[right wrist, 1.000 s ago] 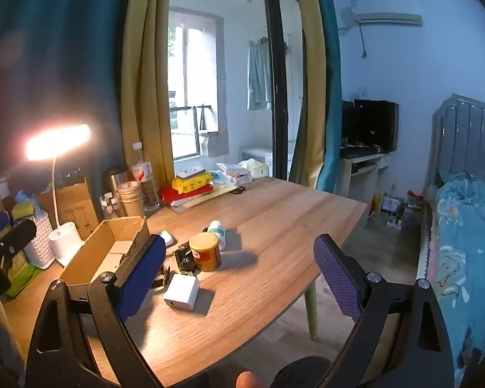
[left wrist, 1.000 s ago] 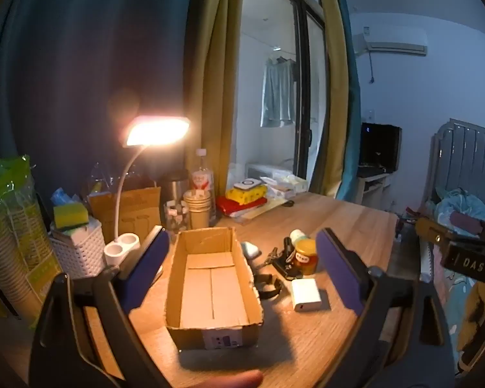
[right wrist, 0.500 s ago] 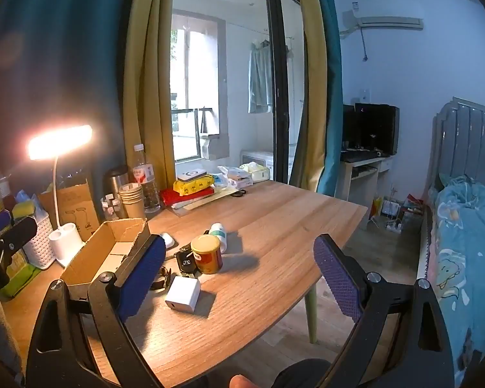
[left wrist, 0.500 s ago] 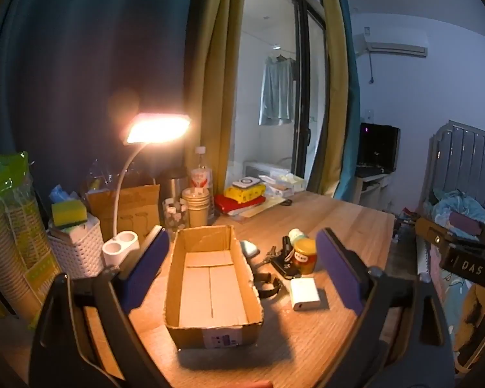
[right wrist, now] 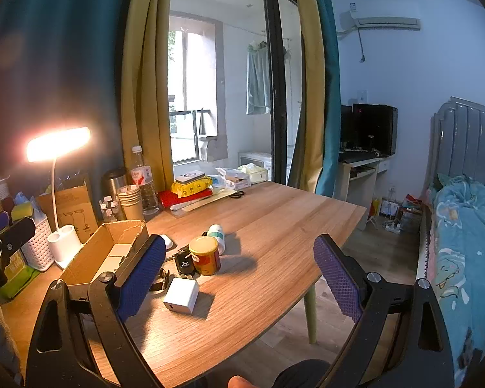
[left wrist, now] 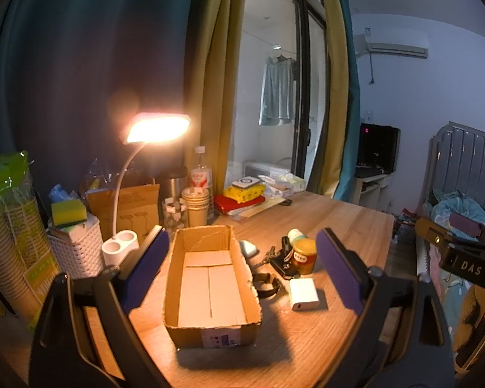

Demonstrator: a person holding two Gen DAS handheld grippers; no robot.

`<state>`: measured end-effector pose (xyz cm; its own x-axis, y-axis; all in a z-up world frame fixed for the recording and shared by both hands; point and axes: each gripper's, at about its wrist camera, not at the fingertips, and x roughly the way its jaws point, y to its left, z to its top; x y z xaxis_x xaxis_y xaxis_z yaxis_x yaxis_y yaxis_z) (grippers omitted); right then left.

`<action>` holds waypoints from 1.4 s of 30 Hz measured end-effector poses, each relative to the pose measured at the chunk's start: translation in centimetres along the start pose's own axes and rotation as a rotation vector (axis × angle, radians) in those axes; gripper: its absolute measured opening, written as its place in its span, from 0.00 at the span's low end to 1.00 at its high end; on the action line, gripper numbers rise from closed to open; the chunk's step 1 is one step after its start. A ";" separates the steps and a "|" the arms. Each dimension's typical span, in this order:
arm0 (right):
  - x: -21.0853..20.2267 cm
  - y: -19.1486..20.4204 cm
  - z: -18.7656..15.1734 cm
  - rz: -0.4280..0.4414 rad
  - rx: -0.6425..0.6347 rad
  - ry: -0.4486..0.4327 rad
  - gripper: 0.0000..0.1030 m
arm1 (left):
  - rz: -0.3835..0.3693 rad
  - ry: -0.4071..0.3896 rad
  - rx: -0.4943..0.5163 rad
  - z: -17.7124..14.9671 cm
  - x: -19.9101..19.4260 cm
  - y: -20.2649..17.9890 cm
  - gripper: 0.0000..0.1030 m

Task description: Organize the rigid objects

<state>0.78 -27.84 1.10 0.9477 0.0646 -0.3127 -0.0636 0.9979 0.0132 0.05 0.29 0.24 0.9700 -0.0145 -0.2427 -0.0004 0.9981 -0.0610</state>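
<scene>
An empty open cardboard box (left wrist: pixel 210 281) (right wrist: pixel 103 252) lies on the wooden table (right wrist: pixel 268 226). Right of it is a cluster: a white charger cube (left wrist: pixel 303 293) (right wrist: pixel 181 295), a small yellow-lidded jar (left wrist: pixel 304 255) (right wrist: pixel 205 254), a white bottle with a teal label (left wrist: pixel 296 234) (right wrist: pixel 218 232), a black car key (left wrist: pixel 283 263) (right wrist: pixel 183 262), a black ring-shaped band (left wrist: pixel 265 285) and a pale oval thing (left wrist: pixel 248 247). My left gripper (left wrist: pixel 242 265) is open above the box. My right gripper (right wrist: pixel 239 274) is open, held back above the table's near edge, right of the cluster.
A lit desk lamp (left wrist: pixel 156 129) on a white base (left wrist: pixel 119 250), a white basket with a sponge (left wrist: pixel 76 249), stacked paper cups (left wrist: pixel 195 207), a water bottle (right wrist: pixel 142 177) and books and packets (right wrist: pixel 197 187) line the back. A bed (right wrist: pixel 462 226) stands at the right.
Both views have barely shifted; the fingertip seen at the bottom of the left wrist view has gone out of sight. Both grippers stay open and nothing on the table has moved.
</scene>
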 end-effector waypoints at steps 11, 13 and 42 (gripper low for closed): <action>0.0 0.1 -0.2 0.000 0.000 -0.002 0.92 | -0.001 0.002 -0.001 0.0 0.0 0.1 0.90; 0.0 0.1 -0.2 0.000 0.001 -0.001 0.92 | 0.000 0.001 -0.002 0.0 0.0 0.1 0.90; 0.1 0.1 -0.2 -0.001 0.002 0.001 0.92 | -0.002 0.000 -0.004 0.0 0.0 0.2 0.90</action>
<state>0.82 -27.74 0.85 0.9474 0.0631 -0.3137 -0.0616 0.9980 0.0148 0.01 0.45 0.25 0.9699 -0.0163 -0.2429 0.0003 0.9979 -0.0655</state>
